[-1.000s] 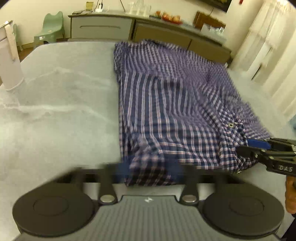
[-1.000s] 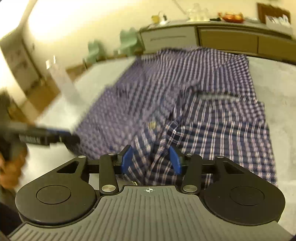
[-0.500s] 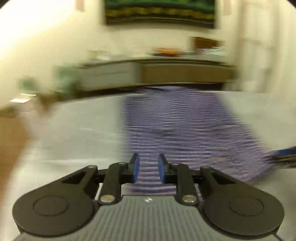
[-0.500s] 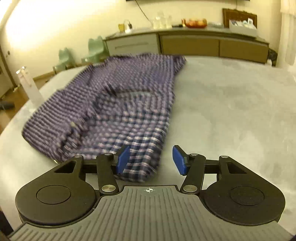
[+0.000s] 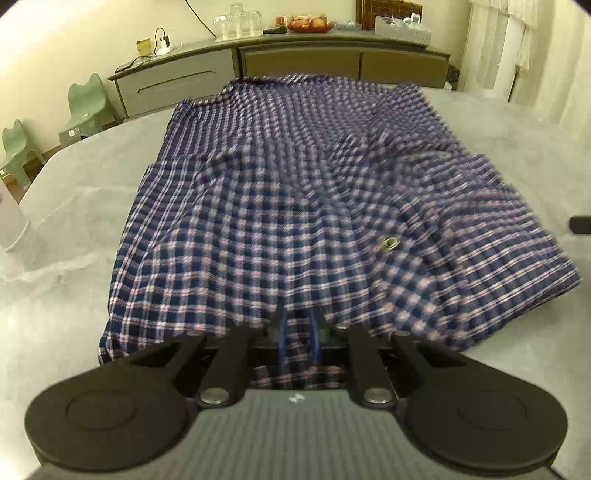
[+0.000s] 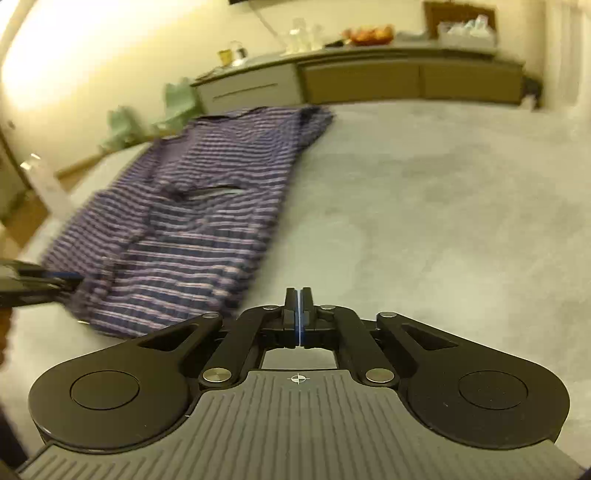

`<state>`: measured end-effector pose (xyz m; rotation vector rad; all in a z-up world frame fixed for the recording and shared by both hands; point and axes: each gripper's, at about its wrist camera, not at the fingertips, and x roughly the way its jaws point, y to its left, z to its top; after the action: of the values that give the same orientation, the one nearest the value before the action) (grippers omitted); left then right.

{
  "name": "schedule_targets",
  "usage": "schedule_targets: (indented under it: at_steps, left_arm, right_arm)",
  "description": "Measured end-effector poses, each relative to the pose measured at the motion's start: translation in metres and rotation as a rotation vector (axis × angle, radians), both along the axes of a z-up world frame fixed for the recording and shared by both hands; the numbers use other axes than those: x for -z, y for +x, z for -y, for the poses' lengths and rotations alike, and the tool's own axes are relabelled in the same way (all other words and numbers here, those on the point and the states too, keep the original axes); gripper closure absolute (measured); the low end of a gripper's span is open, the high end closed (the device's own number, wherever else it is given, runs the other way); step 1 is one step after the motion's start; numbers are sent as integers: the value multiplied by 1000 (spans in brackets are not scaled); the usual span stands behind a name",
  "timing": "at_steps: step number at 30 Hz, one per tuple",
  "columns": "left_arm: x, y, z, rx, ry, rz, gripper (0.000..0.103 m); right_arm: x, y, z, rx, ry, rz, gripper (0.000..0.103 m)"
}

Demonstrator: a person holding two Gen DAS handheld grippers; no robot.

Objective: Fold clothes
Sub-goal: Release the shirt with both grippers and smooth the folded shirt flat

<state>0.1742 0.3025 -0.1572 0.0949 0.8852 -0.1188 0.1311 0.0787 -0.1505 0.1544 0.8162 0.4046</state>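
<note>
Woven checked cloth, soft and matt, navy with pale lines: shirt (image 5: 295, 206), rumpled near the counter's front edge, with one small shiny metal snap (image 5: 388, 243). Pale grey counter (image 5: 74, 229), matt, faintly mottled like stone or felt; cannot tell which. Matt black plastic on the left gripper (image 5: 298, 332) and right gripper (image 6: 299, 317), ribbed grey grips behind, bright metal pivot pins, blue rubbery pads. Smooth, pale green moulded plastic chairs (image 5: 86, 107). Clear glassware (image 5: 236, 22) on a wood-fronted sideboard (image 5: 303, 59).

long sideboard (image 5: 332, 62) against cream wall (image 5: 55, 40)
</note>
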Motion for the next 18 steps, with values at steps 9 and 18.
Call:
schedule_targets:
  at_steps: [9,18]
  left_arm:
    - [21,14,27,68,55,-8,84]
    - [22,16,-1,-28,66,-9,91]
  right_arm:
    - [30,-22,-61,-146,-4,-8,75]
    - [-25,-31,-37,-140,-285,153,103]
